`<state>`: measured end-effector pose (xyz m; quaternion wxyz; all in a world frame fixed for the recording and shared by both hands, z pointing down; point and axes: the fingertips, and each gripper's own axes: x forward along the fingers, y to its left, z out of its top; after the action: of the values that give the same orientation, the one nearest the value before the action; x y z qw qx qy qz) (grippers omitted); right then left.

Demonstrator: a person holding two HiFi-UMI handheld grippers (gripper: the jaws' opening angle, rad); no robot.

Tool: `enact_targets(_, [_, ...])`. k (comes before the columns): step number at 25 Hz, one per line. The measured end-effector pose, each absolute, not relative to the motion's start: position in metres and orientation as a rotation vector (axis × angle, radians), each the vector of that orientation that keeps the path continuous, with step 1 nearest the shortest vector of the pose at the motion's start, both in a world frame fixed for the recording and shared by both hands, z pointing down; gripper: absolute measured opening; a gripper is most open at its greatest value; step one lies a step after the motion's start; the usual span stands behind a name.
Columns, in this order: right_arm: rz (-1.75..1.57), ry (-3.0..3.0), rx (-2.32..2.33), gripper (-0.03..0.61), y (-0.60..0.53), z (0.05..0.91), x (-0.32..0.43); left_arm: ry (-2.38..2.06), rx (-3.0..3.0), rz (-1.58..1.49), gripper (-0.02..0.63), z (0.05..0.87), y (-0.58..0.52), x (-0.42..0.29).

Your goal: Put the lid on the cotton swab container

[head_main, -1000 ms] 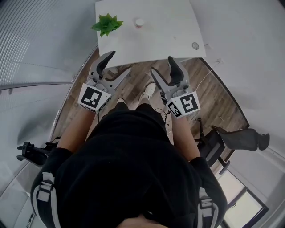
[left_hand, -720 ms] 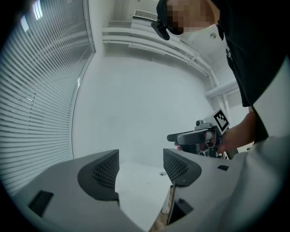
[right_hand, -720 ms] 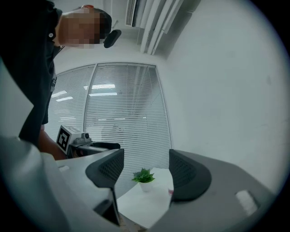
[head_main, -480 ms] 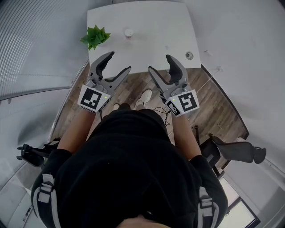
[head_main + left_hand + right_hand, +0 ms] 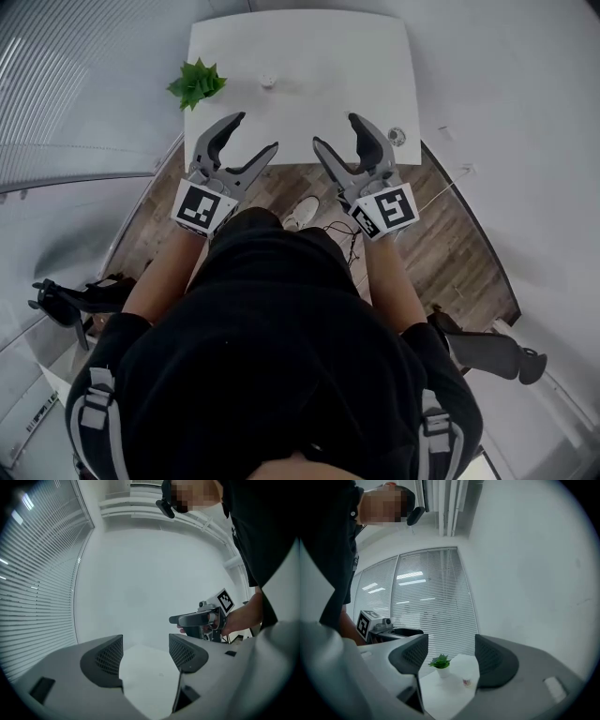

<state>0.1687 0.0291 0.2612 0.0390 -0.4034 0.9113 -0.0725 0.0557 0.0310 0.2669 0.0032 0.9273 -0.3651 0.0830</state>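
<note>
Hovering near table (image 5: pixel 309 56) edge, left gripper (image 5: pixel 253 133) and right gripper (image 5: pixel 337 131) gaped empty; container (image 5: pixel 268 82) sat beside plant (image 5: pixel 195 82); advisable: locate lid first.

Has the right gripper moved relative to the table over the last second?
Yes. The right gripper has come forward toward the white table: its open jaws now reach past the table's near edge, where a second ago they only just met it.

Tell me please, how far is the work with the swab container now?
Nothing looks done yet: the container stands untouched on the table. The left tongs and right tongs are open and empty, short of it. Finding the lid, gripping and fitting it remain.
</note>
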Motion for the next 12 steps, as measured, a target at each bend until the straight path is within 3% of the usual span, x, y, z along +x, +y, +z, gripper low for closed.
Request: enact_targets(12, [-0.326,2.819,-1.157,0.308,0.003,0.285,0.166,-1.247,2.855,0.334,0.299,0.286,0.006,0.054])
